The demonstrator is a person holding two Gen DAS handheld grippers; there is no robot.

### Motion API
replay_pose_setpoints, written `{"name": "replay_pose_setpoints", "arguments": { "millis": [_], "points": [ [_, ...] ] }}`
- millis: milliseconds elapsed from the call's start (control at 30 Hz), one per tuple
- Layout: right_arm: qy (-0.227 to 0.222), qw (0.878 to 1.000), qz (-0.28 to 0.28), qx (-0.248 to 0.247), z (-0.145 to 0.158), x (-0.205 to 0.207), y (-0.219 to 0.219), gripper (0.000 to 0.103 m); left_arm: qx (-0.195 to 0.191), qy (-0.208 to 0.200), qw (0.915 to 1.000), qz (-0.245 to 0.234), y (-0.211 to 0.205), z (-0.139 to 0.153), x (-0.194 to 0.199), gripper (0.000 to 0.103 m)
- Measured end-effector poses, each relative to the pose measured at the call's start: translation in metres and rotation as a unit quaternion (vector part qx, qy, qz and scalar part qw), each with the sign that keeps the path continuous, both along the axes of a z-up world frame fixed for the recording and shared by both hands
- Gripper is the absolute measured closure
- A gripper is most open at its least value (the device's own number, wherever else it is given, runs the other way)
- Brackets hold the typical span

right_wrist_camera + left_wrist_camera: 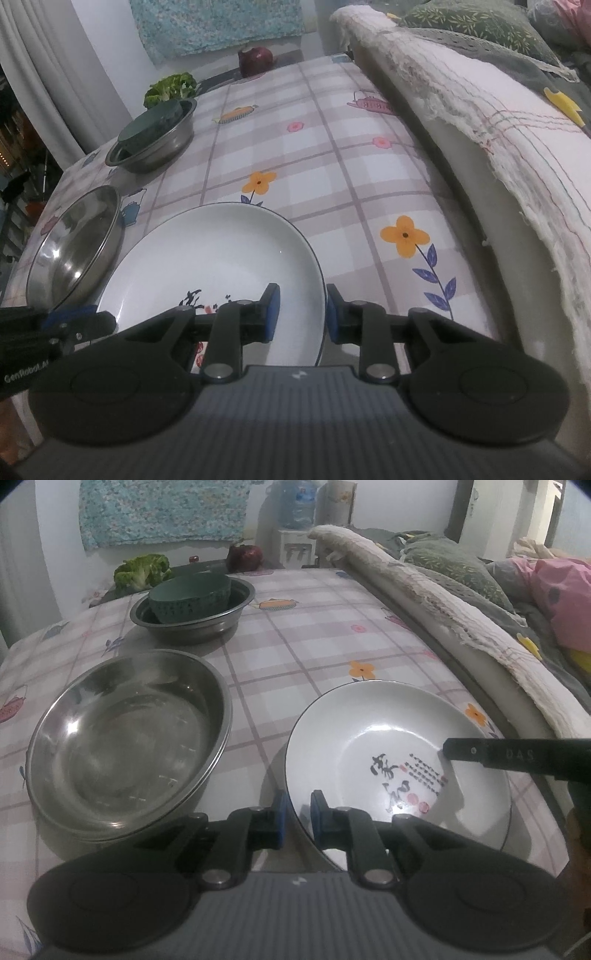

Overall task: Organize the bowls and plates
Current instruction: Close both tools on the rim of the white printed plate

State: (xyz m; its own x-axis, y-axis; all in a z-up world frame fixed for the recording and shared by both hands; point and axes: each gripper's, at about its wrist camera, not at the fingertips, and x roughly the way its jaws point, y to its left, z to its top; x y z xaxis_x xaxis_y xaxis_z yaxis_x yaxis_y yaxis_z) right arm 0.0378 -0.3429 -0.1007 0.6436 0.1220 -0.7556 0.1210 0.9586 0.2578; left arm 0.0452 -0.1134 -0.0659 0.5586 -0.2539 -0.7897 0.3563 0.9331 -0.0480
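We have both grippers on the white ceramic plate with black calligraphy and a dark rim (388,753), which sits at the near right of the table (314,635) under its pink checked flowered cloth. The left gripper (297,823) has its jaws closed on the plate's near-left rim, one blue pad outside and one inside the rim. The right gripper (298,314) straddles the plate's right rim with its jaws narrowed around it; they look to be pinching it, though the contact is hard to read.

Progress, as we judge it: early to middle. The plate is gripped but we cannot tell whether it is lifted off the table. Just left of it stands the large empty stainless steel bowl (125,742), close to the plate but apart from it, and what looks like a second rim shows under its edge, so it may already be a nested pair. Farther back on the left, a smaller steel basin (192,616) holds a dark green plastic strainer basket (190,594). So some stacking looks done; the plate remains to be placed.

Other things: green leafy vegetable (142,570) and red onion (244,557) at the far edge, a frayed white cloth-covered ridge (461,616) along the right. The big bowl crowds the left gripper's side; the ridge limits room on the right.
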Motion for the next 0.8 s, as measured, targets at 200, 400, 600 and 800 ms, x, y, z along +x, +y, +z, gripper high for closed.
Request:
{"name": "replay_pose_setpoints", "arguments": {
  "millis": [200, 400, 600, 800],
  "points": [
    [-0.001, 1.0, 0.004, -0.011, 0.002, -0.004, 0.001, 0.079, -0.007, 0.006, 0.9999, 0.005, 0.001, -0.003, 0.008, 0.087],
    [0.002, 1.0, 0.009, -0.02, 0.003, -0.011, 0.003, 0.079, -0.008, 0.004, 0.9999, 0.007, -0.002, -0.006, 0.019, 0.086],
    [0.002, 1.0, 0.011, -0.027, 0.002, -0.011, 0.007, 0.078, 0.001, -0.008, 0.9999, 0.008, -0.008, -0.007, 0.019, 0.089],
    [0.001, 0.999, 0.012, -0.03, 0.003, -0.008, 0.007, 0.078, 0.002, -0.007, 0.9999, 0.013, -0.009, -0.005, 0.02, 0.089]
  ]
}}
